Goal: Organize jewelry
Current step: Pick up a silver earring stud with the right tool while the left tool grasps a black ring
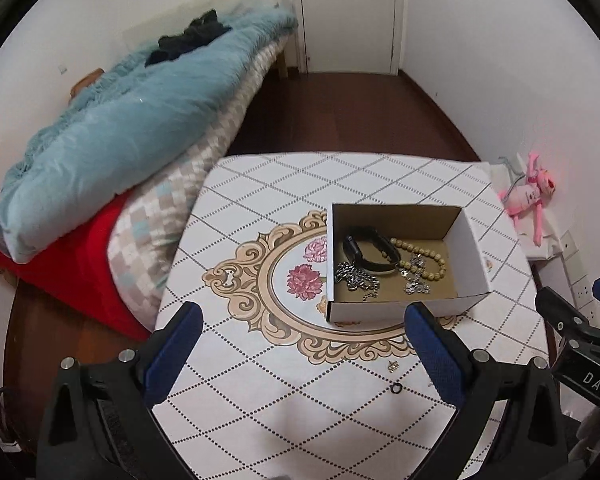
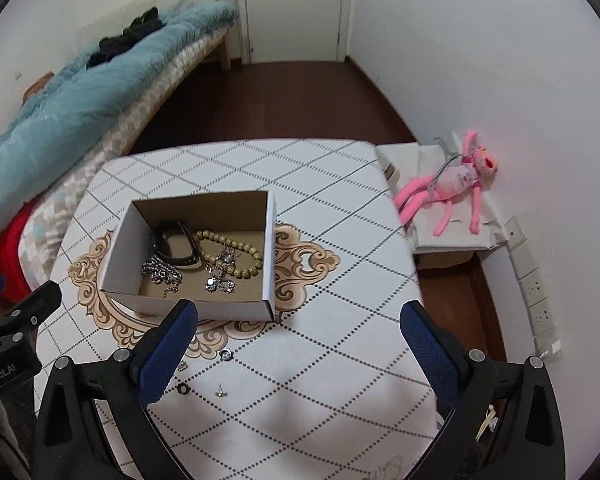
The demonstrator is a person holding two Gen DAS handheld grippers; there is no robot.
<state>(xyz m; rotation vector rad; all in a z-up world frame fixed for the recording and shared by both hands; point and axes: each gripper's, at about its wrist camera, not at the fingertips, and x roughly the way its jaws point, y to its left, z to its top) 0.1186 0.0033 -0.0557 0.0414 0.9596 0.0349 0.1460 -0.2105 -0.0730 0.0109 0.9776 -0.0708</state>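
Observation:
An open white cardboard box stands on the patterned table. It holds a black band, a beaded bracelet and silver chains. Small loose pieces lie on the table in front of it: a black ring, a silver ring, a stud earring and a small gold charm. My left gripper is open and empty, above the table before the box. My right gripper is open and empty, to the right of the box.
The table has a white diamond-pattern cloth. A bed with a blue quilt lies at the left. A pink plush toy lies on a low white stand at the right. Wall sockets are at the right.

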